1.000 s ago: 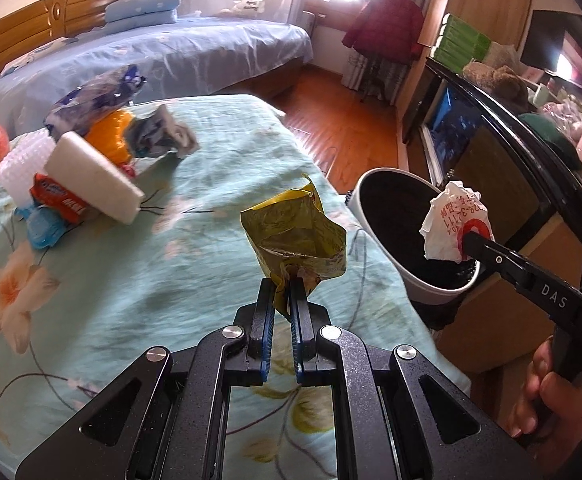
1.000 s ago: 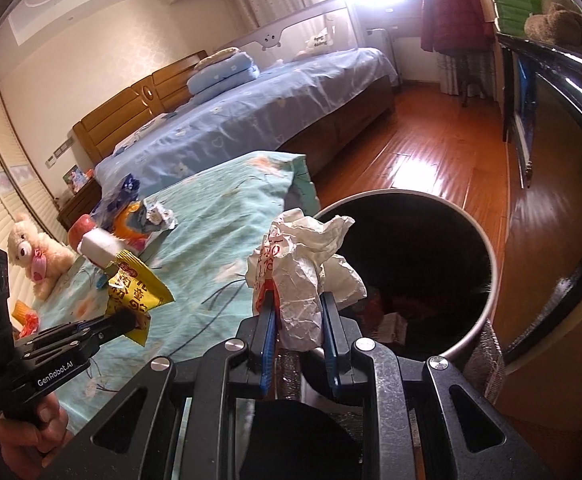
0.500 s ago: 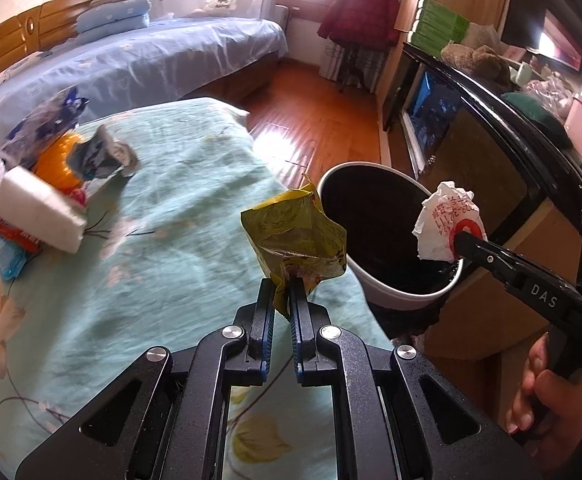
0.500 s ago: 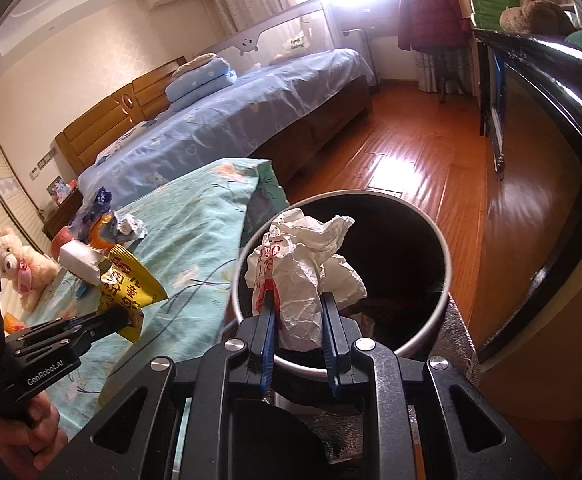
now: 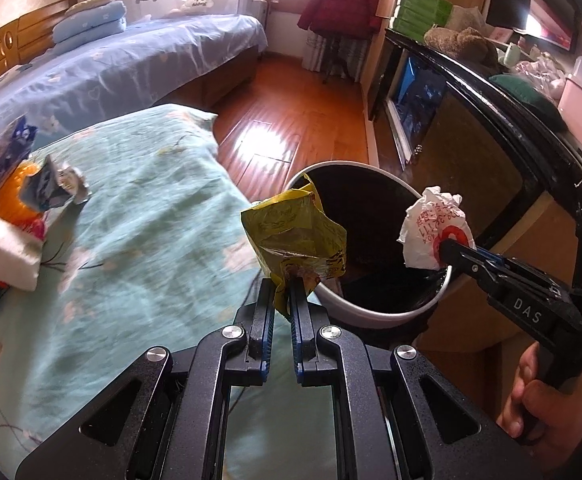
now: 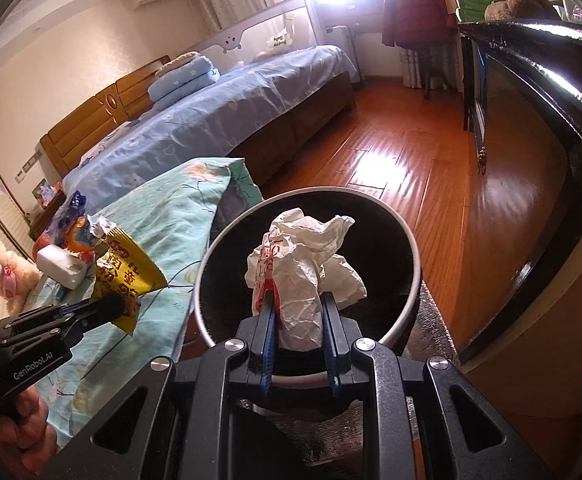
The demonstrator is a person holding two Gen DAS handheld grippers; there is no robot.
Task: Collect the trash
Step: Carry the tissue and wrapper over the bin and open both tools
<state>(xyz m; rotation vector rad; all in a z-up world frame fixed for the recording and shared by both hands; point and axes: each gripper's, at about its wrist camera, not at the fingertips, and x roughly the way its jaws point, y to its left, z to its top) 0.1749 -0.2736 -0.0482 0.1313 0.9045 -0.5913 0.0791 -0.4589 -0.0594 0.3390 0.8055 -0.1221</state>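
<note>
Black left gripper [image 5: 282,286], silver screws, blue-edged jaws; its side seemingly lettered "GenRobot.AI".

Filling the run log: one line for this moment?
left gripper: shut on yellow wrapper | right gripper: shut on crumpled paper, over bin | nothing dropped

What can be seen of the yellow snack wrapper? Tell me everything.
The yellow snack wrapper is a crinkled, glossy foil-like packet, torn open and empty-looking, with red characters printed on its face. It stands upward from the left gripper, whose jaws are shut on its lower edge; nothing else touches it. It hangs in the air over the edge of the floral bedspread, beside the rim of the trash bin, not yet over the opening.
</note>
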